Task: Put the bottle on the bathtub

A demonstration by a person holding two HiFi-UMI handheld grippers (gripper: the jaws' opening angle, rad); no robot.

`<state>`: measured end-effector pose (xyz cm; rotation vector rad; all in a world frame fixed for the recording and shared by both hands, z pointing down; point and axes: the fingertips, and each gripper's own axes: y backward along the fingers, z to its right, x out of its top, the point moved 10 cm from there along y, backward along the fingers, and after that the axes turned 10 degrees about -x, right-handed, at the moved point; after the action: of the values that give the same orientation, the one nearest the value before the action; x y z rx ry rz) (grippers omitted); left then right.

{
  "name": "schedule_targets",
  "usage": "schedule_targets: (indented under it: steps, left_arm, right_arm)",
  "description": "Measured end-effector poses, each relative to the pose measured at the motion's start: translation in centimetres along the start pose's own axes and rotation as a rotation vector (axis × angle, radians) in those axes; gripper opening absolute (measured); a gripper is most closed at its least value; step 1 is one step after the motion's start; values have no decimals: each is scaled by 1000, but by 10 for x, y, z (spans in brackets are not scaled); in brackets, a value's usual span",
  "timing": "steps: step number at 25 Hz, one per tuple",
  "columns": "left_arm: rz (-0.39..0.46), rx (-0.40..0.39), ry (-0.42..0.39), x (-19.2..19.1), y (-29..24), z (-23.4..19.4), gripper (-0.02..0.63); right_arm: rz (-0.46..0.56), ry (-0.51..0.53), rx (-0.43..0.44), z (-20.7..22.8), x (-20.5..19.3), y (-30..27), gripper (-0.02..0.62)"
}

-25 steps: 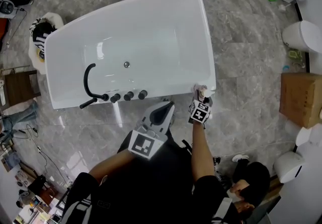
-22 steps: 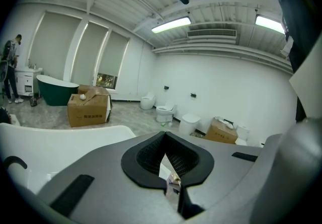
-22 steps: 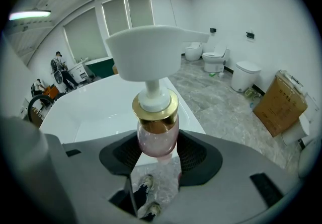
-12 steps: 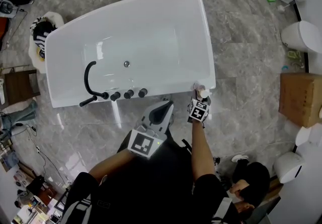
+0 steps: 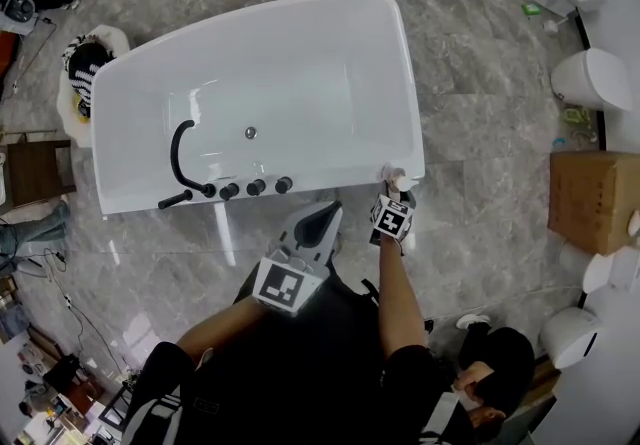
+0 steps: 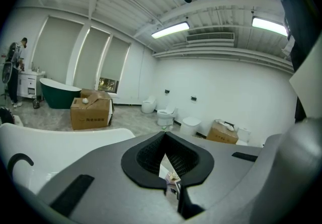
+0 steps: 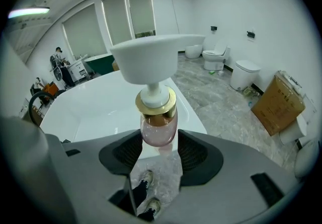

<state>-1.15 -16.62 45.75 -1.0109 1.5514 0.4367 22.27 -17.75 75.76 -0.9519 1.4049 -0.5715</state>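
The right gripper (image 7: pixel 161 151) is closed on a small pink see-through bottle with a gold ring and a white pump top (image 7: pixel 159 126). The bottle stands up straight between the jaws. The right arm (image 5: pixel 392 303) is stretched out straight in front of the person. It holds the bottle at the near right corner of the big white bathtub (image 5: pixel 300 23), right at the rim. The left arm is bent and stays close to the body. The left gripper (image 5: pixel 318 223) is pressed together with nothing in it. It points at the near edge of the bathtub, over the grey stone floor (image 5: pixel 480 153).
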Motion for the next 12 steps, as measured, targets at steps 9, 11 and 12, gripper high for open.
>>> schedule_targets:
  steps: [9,11,12]
  left_arm:
    - [56,-9,-10,3,30,21,15]
    - [66,-12,-12,4,38,31,15]
    - [68,-15,-11,3,42,36,15]
  right_arm:
    - [-27,-71,48,7,-18,50,176]
    - [-8,-56,63,10,-22,69,158]
    - [6,-46,75,11,-25,80,144]
